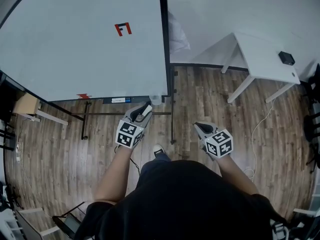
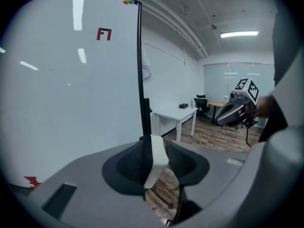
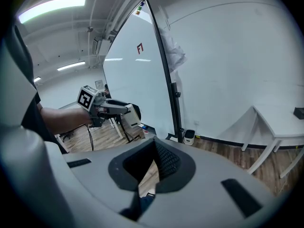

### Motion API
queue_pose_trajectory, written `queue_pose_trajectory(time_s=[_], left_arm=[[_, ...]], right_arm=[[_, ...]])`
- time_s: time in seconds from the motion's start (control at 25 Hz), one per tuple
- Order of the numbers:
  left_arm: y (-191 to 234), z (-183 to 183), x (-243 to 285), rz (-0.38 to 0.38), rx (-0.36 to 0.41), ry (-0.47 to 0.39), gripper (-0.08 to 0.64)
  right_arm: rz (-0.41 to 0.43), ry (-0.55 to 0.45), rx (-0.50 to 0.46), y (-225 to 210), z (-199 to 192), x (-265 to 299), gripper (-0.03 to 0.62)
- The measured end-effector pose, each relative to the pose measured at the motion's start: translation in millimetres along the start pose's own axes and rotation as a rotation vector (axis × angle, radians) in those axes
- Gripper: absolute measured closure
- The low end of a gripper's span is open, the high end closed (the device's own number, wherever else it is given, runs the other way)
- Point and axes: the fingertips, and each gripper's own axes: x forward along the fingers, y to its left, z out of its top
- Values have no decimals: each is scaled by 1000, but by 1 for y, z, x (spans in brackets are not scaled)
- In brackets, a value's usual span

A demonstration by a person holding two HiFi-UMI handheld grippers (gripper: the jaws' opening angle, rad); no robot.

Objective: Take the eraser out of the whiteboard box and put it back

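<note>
A white eraser (image 2: 155,158) sits upright between the pads of my left gripper (image 1: 145,110), which is shut on it. In the head view that gripper is held up just below the whiteboard (image 1: 85,44), close to a small pale box (image 1: 156,99) at the board's lower right corner. From the right gripper view I see the left gripper (image 3: 127,114) with the eraser (image 3: 131,118) at its tip. My right gripper (image 1: 201,128) hovers over the floor to the right of the board's stand, shut and with nothing in it.
The board's black stand (image 1: 171,115) has legs spread over the wood floor (image 1: 60,149). A white table (image 1: 265,61) with a small black object (image 1: 286,58) stands at the right by the wall. The person's shoe (image 1: 158,151) is below the grippers.
</note>
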Motion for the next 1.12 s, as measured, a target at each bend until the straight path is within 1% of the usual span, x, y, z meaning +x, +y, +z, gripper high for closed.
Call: queue_pose_trajectory(time_s=[0.28, 0.6, 0.92, 1.12], left_arm=[[-18, -18, -19, 20, -28, 7, 405], [-28, -36, -37, 42, -49, 20, 405], [-31, -42, -44, 54, -57, 22, 405], [-31, -48, -41, 52, -66, 38, 407]], right_arm=[[10, -2, -12, 10, -6, -14, 597], [28, 2, -26, 24, -13, -20, 597], [36, 12, -35, 30, -18, -21, 597], [38, 18, -31, 29, -22, -19, 597]])
